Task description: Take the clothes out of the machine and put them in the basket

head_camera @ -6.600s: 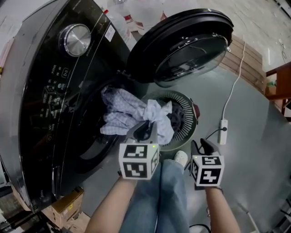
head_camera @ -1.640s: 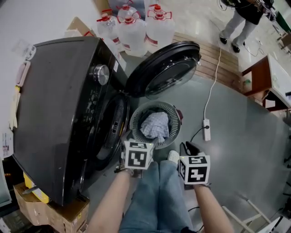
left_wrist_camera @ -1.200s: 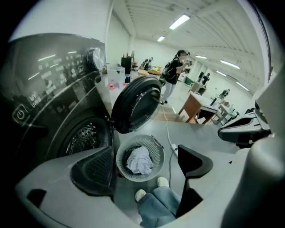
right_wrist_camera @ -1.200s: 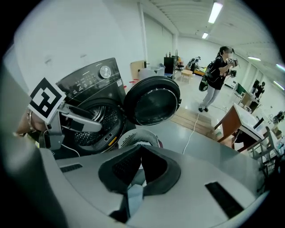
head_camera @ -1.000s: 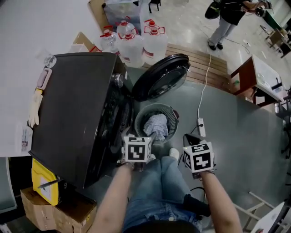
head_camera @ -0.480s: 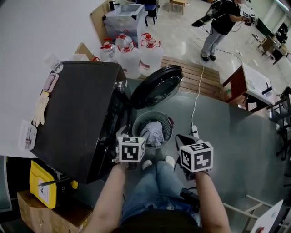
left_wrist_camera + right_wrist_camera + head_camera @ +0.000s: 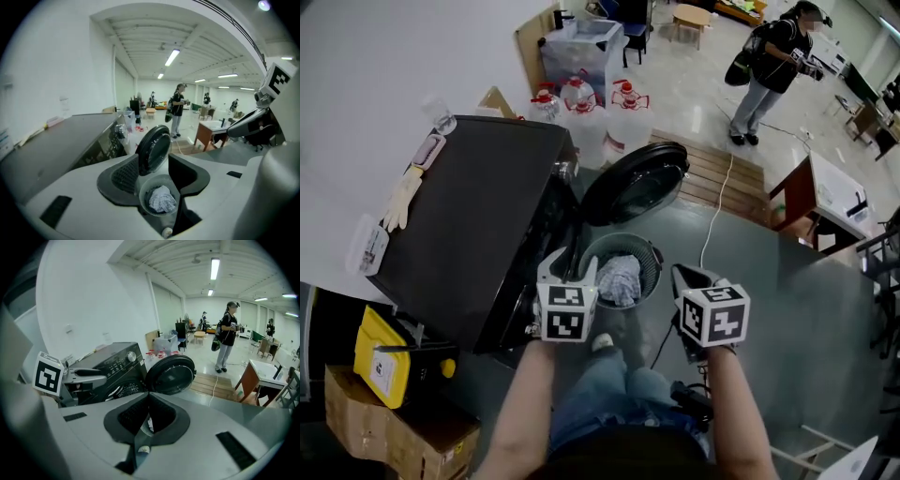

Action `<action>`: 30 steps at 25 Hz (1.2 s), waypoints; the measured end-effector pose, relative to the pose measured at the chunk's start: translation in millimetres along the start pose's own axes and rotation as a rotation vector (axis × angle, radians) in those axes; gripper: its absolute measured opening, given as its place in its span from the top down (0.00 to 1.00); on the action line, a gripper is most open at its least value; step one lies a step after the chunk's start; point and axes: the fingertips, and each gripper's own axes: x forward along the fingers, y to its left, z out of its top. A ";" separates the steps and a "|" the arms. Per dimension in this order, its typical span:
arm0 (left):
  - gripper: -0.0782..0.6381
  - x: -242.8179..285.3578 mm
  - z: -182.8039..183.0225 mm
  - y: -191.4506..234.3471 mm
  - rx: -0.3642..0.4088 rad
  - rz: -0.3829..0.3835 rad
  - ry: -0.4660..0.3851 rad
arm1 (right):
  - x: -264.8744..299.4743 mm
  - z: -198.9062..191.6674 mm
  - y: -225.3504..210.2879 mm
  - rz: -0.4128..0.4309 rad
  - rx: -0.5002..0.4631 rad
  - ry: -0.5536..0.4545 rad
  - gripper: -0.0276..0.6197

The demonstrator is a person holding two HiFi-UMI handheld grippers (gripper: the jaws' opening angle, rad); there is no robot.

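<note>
Clothes (image 7: 620,279) lie in the basket (image 7: 649,258) below, nearer the left hand-held gripper (image 7: 569,266), its empty jaws part-open and just closing; the right hand-held gripper (image 7: 682,274) is clenched on nothing.

Grey floor (image 7: 787,309), black washing machine (image 7: 469,234), round basket (image 7: 649,255) beside it, water jugs (image 7: 623,117) behind, wooden pallet (image 7: 717,178)

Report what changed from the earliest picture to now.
The checked cloth, then held by the left claw half out of the washing machine, now lies let go in the basket. Both claws have lifted away from the basket. The left claw's jaws have just been closing, with nothing between them. Unchanged: the door open, the right claw shut and empty, the basket before the machine.
</note>
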 end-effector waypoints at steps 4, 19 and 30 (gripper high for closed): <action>0.89 -34.4 15.7 1.4 -0.017 0.092 -0.114 | -23.3 -2.9 3.6 0.009 -0.086 -0.044 0.95; 0.89 -181.1 75.1 -79.3 0.103 0.193 -0.472 | -169.4 10.4 19.9 0.033 -0.343 -0.392 0.95; 0.89 -284.4 95.8 -89.6 0.061 0.233 -0.677 | -263.2 32.5 40.1 -0.026 -0.446 -0.648 0.95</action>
